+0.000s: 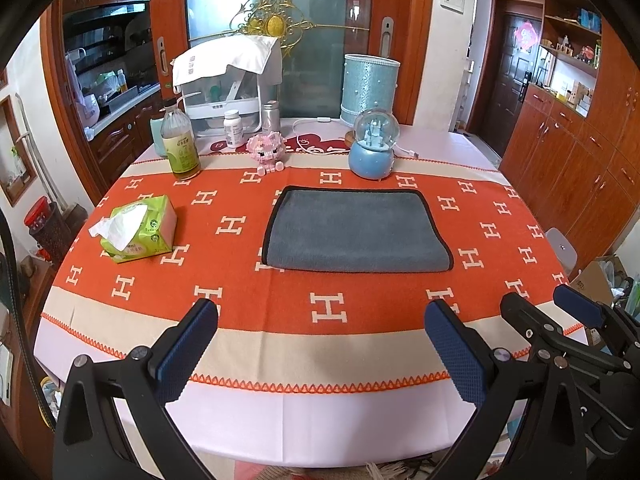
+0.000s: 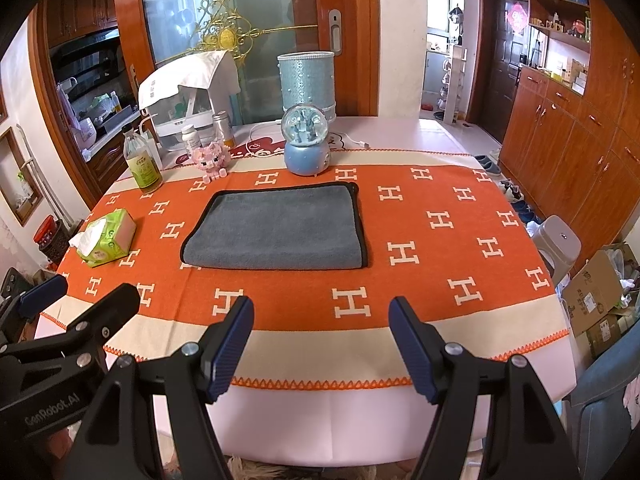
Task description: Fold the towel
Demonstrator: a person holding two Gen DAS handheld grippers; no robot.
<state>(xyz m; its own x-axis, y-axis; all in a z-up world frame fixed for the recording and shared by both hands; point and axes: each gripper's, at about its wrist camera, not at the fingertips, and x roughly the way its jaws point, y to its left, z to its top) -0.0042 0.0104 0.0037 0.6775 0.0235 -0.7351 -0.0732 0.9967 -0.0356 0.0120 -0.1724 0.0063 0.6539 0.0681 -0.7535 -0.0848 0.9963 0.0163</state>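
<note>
A grey towel with black trim [image 1: 352, 230] lies flat on the orange patterned tablecloth [image 1: 280, 300], folded with its fold along the near edge; it also shows in the right wrist view [image 2: 276, 232]. My left gripper [image 1: 322, 344] is open and empty, hovering over the table's near edge, short of the towel. My right gripper [image 2: 322, 344] is open and empty, also at the near edge. The right gripper shows in the left wrist view [image 1: 548, 312], and the left gripper in the right wrist view [image 2: 80, 300].
A green tissue pack [image 1: 140, 228] lies left of the towel. Behind it stand a blue snow globe [image 1: 374, 148], a pink block pig [image 1: 268, 150], a bottle [image 1: 180, 140], a glittery blue cylinder [image 1: 370, 88] and a white appliance [image 1: 228, 80]. A stool [image 2: 558, 244] stands right.
</note>
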